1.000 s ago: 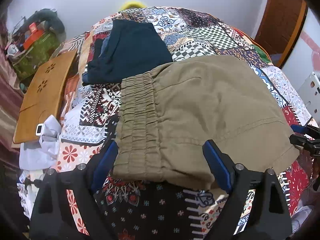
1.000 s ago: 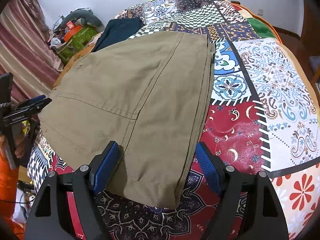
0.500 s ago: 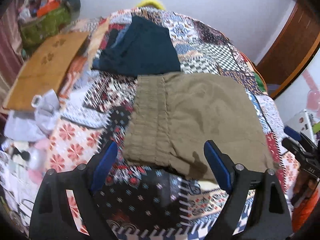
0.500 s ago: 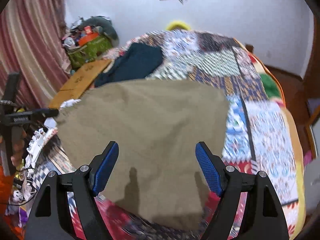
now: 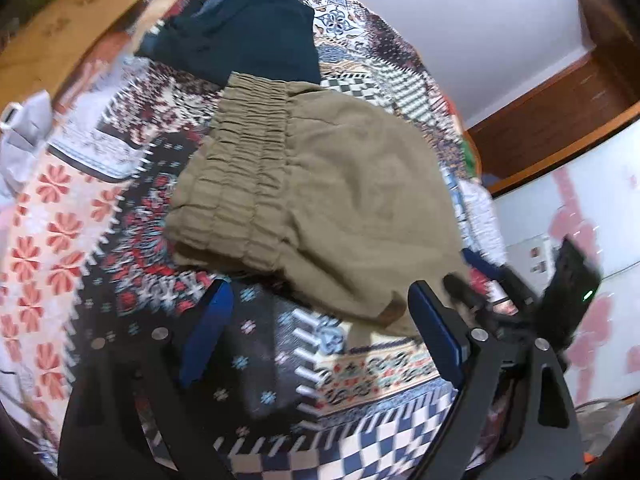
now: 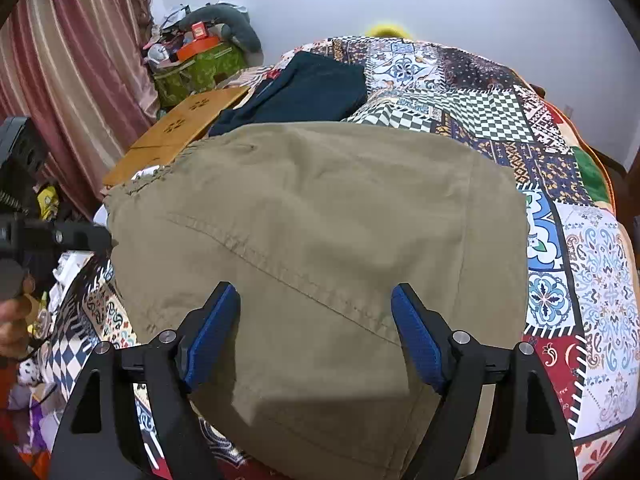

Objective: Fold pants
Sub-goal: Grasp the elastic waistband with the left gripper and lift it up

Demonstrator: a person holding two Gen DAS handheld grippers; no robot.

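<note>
The olive pants (image 5: 320, 184) lie folded on the patchwork bedspread (image 5: 80, 208), elastic waistband to the left. In the right wrist view the pants (image 6: 320, 220) fill the middle. My left gripper (image 5: 320, 332) is open and empty, just short of the pants' near edge. My right gripper (image 6: 316, 332) is open and empty, hovering over the near part of the pants. The right gripper also shows in the left wrist view (image 5: 520, 304), at the pants' right corner. The left gripper shows at the left edge of the right wrist view (image 6: 60, 236).
A folded dark teal garment (image 6: 304, 92) lies on the bed beyond the pants. A wooden board (image 6: 180, 124) lies at the bed's left side, with a cluttered green box (image 6: 200, 68) and curtain (image 6: 60, 80) behind. A wooden door (image 5: 560, 100) stands at the right.
Both grippers have pulled back and risen from the pants. The left view has swung right and is motion-blurred. The pants lie as before.
</note>
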